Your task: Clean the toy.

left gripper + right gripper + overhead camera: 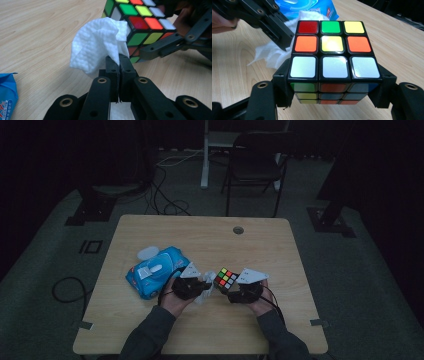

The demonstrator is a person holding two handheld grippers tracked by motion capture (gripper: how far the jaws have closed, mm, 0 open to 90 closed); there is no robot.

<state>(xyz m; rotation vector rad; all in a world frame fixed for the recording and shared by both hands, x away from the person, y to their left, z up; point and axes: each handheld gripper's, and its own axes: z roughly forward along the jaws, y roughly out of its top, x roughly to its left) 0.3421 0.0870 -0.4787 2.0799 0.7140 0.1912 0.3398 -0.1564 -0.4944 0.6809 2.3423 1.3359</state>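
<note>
A: Between the jaws of the right gripper [332,92] sits the puzzle cube [331,57], pinched from both sides; the black pads press its left and right faces in the right gripper view. The top face reads red, green, yellow across the far row, then orange, yellow, orange, then three white squares nearest the camera.

B: And the left gripper [119,72]?

A: Its jaws are pressed together on a white wipe [98,47], nipping a fold of it. The wipe billows up from the jaws toward twelve o'clock in the left gripper view and touches the cube's near corner at about one o'clock.

B: Where is all this on the table [280,250]?

A: In the high view the cube [226,279] is held just above the wood near the table's six o'clock edge, a little right of centre. The left gripper [202,286] lies at the cube's nine o'clock, with the wipe [204,295] between them. The right hand [257,301] is at the cube's four o'clock, the left hand [175,301] at its eight.

B: Anything farther out?

A: A blue pack of wipes [155,270] lies on the table at the left gripper's ten o'clock, near it but apart. Beyond the table's twelve o'clock edge stands a dark chair [255,162] on the floor.
</note>
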